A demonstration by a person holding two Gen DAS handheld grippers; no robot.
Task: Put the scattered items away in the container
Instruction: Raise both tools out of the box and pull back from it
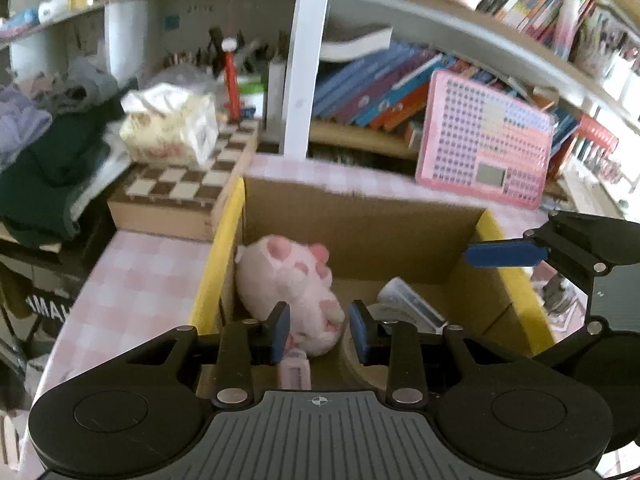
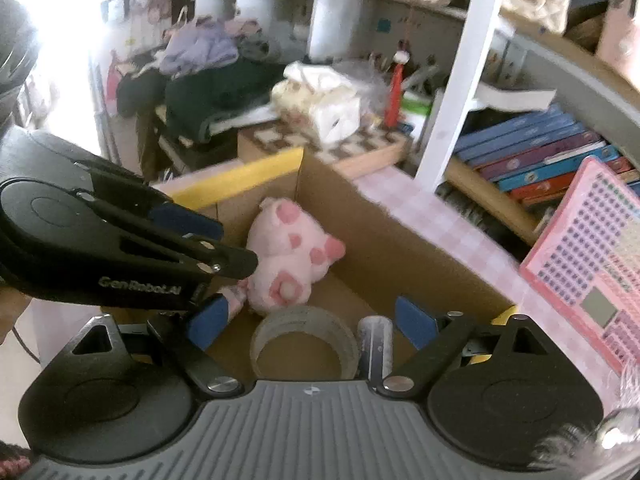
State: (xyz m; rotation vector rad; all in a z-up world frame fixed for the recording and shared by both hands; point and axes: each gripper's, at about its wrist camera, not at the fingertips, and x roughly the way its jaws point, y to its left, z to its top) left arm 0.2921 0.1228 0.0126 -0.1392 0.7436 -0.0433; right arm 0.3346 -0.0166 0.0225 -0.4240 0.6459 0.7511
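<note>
A cardboard box with yellow-taped rims sits on the pink checked table. A pink plush pig lies in it at the left; it also shows in the right wrist view. A clear tape roll, a clear cylindrical case and a small pink item also lie inside. My left gripper is open and empty over the box's near side, just above the pig. My right gripper is open and empty above the tape roll; it enters the left wrist view at the right.
A chessboard box with a tissue pack stands left of the box. A pink toy laptop leans on shelves of books behind. Dark clothes lie piled at the far left. A white post rises behind the box.
</note>
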